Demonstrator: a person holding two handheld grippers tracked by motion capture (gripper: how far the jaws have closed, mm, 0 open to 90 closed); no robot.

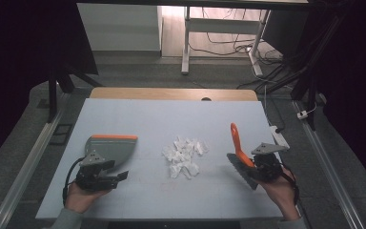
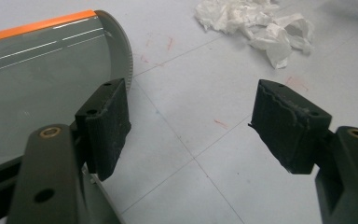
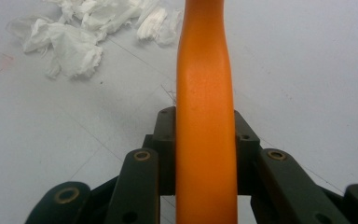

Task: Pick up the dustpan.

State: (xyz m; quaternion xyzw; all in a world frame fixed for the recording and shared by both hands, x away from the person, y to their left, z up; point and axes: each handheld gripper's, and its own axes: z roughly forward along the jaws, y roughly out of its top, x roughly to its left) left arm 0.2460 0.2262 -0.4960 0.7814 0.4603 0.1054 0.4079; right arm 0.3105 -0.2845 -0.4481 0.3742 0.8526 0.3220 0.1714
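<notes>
A grey dustpan (image 1: 112,147) with an orange front edge lies on the table's left side. My left gripper (image 1: 115,171) sits just in front of it, open, with nothing between its pads. In the left gripper view the dustpan (image 2: 42,79) lies beside the left pad (image 2: 105,123) of the left gripper (image 2: 191,107). A pile of crumpled white paper scraps (image 1: 184,156) (image 2: 256,23) (image 3: 74,37) lies mid-table. My right gripper (image 1: 250,166) (image 3: 205,140) is shut on the orange handle (image 1: 237,139) (image 3: 205,107) of a hand brush, whose dark bristles (image 1: 240,171) rest low by the table.
The work surface is a pale sheet (image 1: 171,119) over a wooden table. A small white block (image 1: 279,138) lies at the right edge. Behind the table stand desk legs (image 1: 186,43) and floor cables (image 1: 267,71). Metal rails run along both sides.
</notes>
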